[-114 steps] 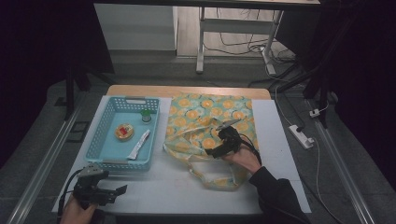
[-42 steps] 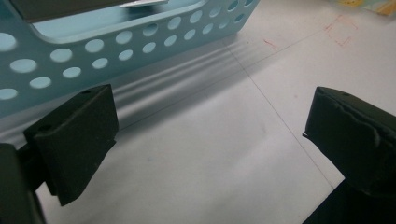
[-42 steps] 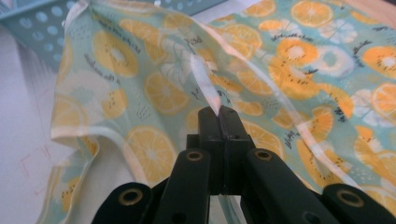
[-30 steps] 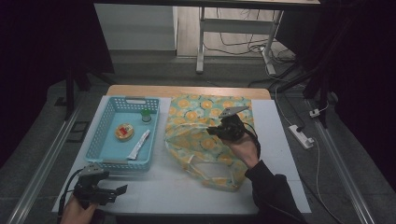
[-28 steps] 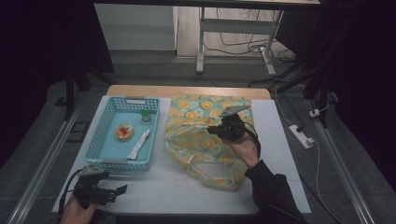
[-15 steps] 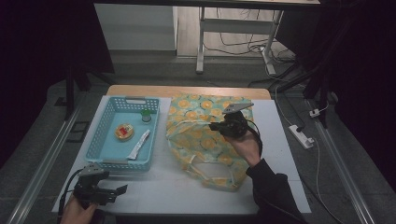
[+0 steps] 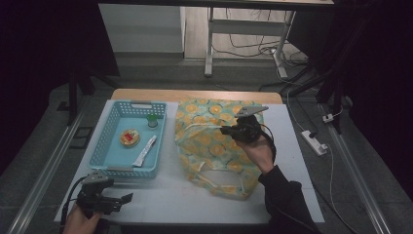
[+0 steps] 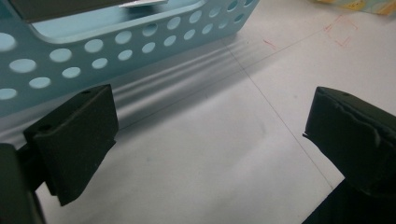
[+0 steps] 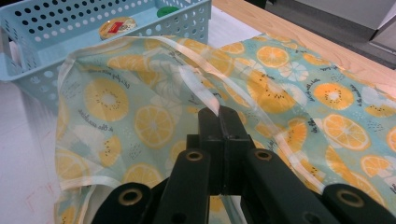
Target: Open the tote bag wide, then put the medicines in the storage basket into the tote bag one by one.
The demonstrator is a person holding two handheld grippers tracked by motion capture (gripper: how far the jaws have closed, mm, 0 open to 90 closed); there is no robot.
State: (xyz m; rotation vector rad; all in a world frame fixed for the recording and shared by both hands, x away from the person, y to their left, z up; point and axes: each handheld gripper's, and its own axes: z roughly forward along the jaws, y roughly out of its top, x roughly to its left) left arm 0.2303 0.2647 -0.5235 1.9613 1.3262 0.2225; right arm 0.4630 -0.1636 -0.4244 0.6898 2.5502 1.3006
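A teal cloth bag [image 7: 207, 146] printed with orange slices lies on the white table, right of the basket. My right gripper [image 7: 226, 130] hovers over the bag's middle, held in a hand with a dark sleeve. It is shut on the bag's pale handle strap [image 9: 196, 81], which runs up into the closed jaws [image 9: 219, 112] and lifts the upper layer of the bag [image 9: 140, 116]. My left gripper [image 7: 122, 200] rests at the table's front left corner, just in front of the basket. Its jaws stand wide open [image 8: 210, 135] over bare table.
A light blue perforated basket [image 7: 124, 171] stands at the left, with a round red and yellow item [image 7: 129, 137], a small green-capped thing [image 7: 152, 120] and a white packet [image 7: 145, 150] inside. The basket wall [image 8: 93, 46] is close ahead of the left gripper. A power strip [image 7: 314, 142] lies beyond the table's right edge.
The right gripper has moved a little toward the table's far side, pulling the strap and the bag's top layer with it. The left gripper has stayed put.
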